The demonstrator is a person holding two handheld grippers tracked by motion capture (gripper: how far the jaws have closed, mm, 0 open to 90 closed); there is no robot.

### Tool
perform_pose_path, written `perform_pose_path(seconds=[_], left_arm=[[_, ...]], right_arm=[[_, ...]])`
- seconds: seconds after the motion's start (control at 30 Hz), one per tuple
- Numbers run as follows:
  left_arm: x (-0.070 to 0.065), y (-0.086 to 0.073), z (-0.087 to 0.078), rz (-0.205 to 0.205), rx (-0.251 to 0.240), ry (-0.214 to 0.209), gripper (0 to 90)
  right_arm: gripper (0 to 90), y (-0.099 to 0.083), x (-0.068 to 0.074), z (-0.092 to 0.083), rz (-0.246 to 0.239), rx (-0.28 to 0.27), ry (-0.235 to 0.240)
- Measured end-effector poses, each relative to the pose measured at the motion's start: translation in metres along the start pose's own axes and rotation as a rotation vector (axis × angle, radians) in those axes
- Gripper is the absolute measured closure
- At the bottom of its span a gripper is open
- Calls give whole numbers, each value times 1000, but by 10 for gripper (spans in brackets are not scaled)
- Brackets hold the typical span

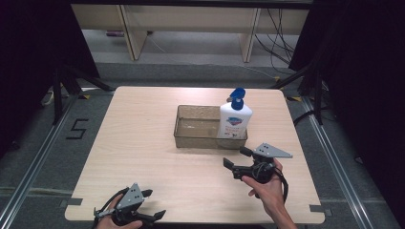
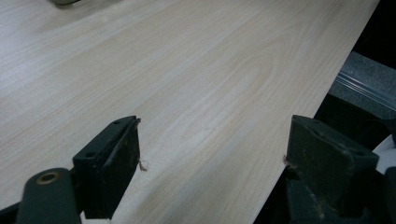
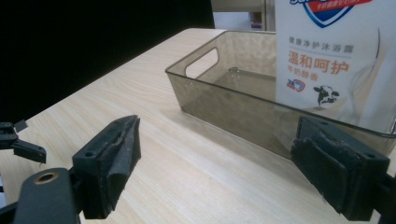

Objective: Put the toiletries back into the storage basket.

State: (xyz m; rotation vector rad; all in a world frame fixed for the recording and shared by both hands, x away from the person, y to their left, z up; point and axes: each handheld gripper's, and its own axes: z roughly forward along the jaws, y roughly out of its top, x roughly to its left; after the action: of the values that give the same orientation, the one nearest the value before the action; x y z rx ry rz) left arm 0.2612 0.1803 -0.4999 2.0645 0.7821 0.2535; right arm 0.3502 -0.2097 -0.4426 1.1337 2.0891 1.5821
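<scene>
High view: white pump bottle [image 1: 235, 120] stands upright, long axis vertical, in right end of clear bin [image 1: 191, 138], mid-table. Right gripper [image 1: 236, 158] just before bin, jaws wide, empty; nearer of two. Left gripper [image 1: 154, 204] at near table [image 1: 143, 143] edge, well apart, jaws wide, empty.

Left gripper view: bare tabletop between wide jaws; bin corner barely visible at top.

Right gripper view: bottle [image 3: 336, 56] ahead and right, behind bin wall [image 3: 224, 100]; top cut off, base blurred through wall.
</scene>
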Motion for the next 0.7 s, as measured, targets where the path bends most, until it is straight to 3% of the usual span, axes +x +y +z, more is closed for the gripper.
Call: perform_pose_path(seconds=[0.07,0.1,0.13,0.17,0.2,0.23,0.27,0.37,0.43,0.47,0.53,0.57,0.7], left_arm=[[0,0,0,-1,-1,0,171],[0,0,0,0,-1,0,171],[0,0,0,2,-6,-1,171],[0,0,0,1,0,1,171],[0,0,0,1,-3,0,171],[0,0,0,-1,-1,1,171],[0,0,0,0,-3,0,171],[0,0,0,1,5,3,171],[0,0,0,1,4,3,171],[0,0,0,1,4,3,171],[0,0,0,1,5,3,171],[0,0,0,1,5,4,171],[0,0,-1,7,10,4,172]], right_arm=[[158,-2,3,-2,33,18,14],[158,-2,1,-1,-9,1,7],[157,-3,4,-3,36,24,20],[157,-4,2,-3,7,19,15],[158,-5,4,-3,22,13,14],[158,-6,2,-4,-9,1,14],[158,-7,4,-5,22,19,23],[157,-9,4,-6,-7,5,12],[157,-11,7,-8,39,20,30],[157,-11,5,-8,-1,11,22],[157,-13,7,-9,21,17,33],[157,-13,5,-9,-10,10,28],[157,-16,7,-11,-5,13,27]])
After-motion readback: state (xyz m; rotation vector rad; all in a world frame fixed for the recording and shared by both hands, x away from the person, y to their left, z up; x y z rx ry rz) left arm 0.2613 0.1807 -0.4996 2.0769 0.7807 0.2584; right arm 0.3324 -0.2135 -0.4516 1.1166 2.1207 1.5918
